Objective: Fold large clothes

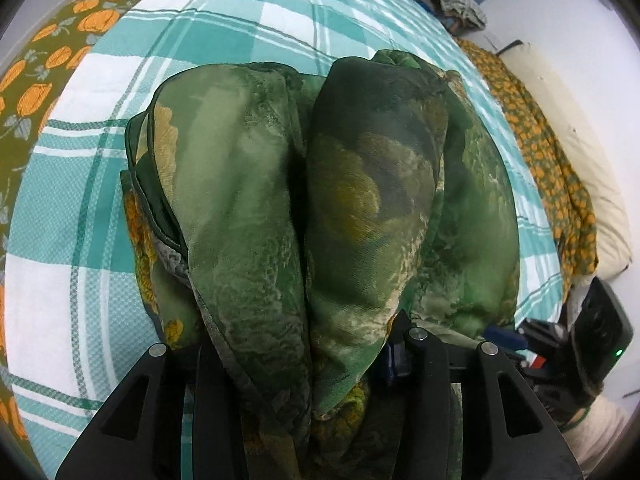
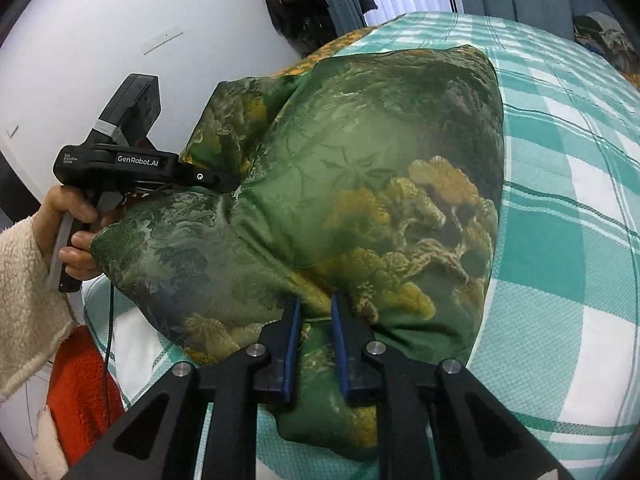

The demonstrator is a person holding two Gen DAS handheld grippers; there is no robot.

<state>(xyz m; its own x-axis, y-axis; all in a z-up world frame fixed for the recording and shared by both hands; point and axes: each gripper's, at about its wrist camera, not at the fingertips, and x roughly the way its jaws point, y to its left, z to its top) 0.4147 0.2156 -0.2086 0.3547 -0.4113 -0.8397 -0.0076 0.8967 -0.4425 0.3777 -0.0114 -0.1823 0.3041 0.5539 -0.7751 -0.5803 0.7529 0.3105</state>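
A large green garment [image 1: 304,200] with gold and white print lies bunched on the bed; it also shows in the right wrist view [image 2: 360,184]. My left gripper [image 1: 308,364] is shut on a fold of it, the cloth draped over and hiding both fingers. In the right wrist view the left gripper [image 2: 224,184] pinches the garment's left edge and lifts it. My right gripper [image 2: 314,312] is shut on the garment's near edge, its blue pads [image 2: 294,344] pressing a thick fold. The right gripper also shows at the lower right of the left wrist view [image 1: 532,344].
The bed wears a teal and white checked sheet [image 1: 88,240] [image 2: 560,240]. An olive blanket with orange flowers [image 1: 536,140] and a cream pillow [image 1: 600,200] lie along the white wall. Clothes pile [image 1: 452,0] at the far corner. An orange cloth [image 2: 80,392] hangs below the bed edge.
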